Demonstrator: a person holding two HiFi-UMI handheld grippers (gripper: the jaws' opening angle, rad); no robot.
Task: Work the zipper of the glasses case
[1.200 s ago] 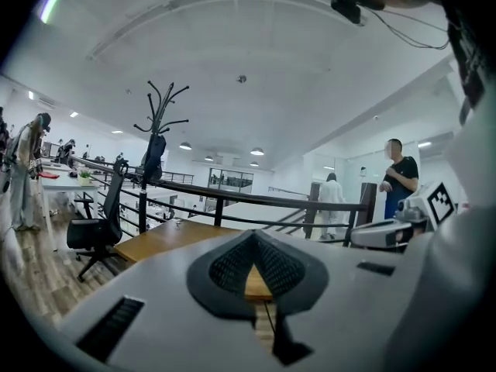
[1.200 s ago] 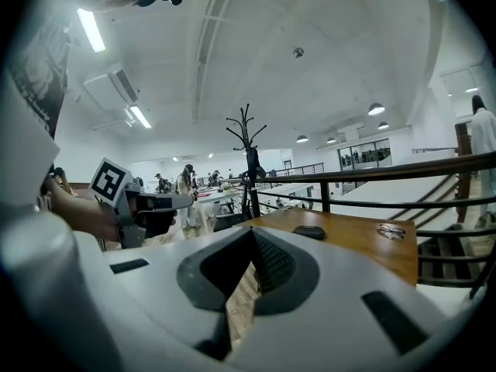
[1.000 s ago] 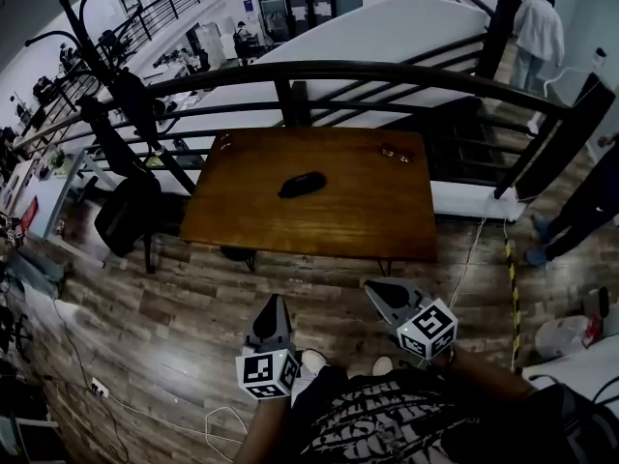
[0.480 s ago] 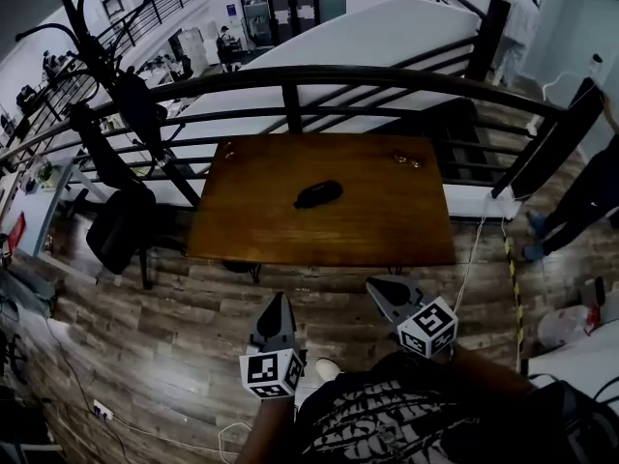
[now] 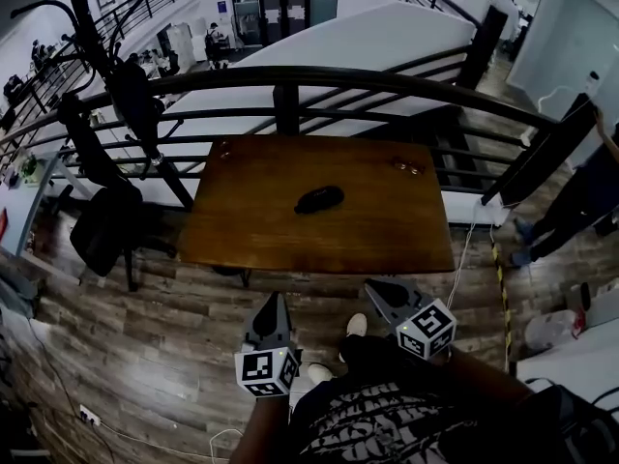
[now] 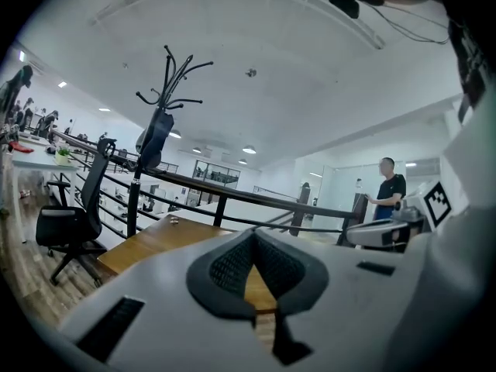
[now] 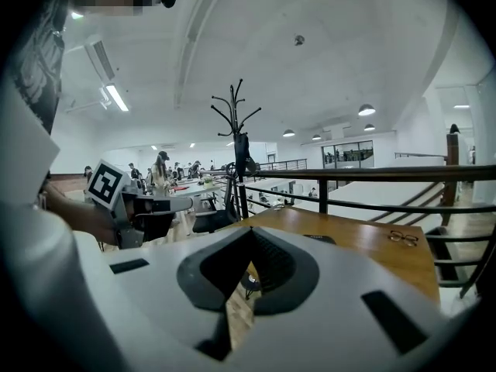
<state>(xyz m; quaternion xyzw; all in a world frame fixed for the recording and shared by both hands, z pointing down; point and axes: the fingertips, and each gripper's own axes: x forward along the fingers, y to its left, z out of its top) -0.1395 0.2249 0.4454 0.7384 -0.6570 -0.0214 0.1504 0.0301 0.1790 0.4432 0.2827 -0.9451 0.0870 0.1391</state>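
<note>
Black glasses case (image 5: 319, 199) lying on wooden table (image 5: 387, 225).

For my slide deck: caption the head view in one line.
Left gripper and right gripper, both shut, held short of a wooden table bearing a black glasses case.

Left gripper (image 5: 272, 304) and right gripper (image 5: 380, 291) are held low in front of the torso, side by side and apart, tips pointing forward and slightly down. Both have their jaws pressed together with nothing between them. Marker cubes sit at the rear of each, facing up. Left forearm (image 5: 259, 431) and right forearm (image 5: 484, 370) reach in from the bottom edge.
</note>
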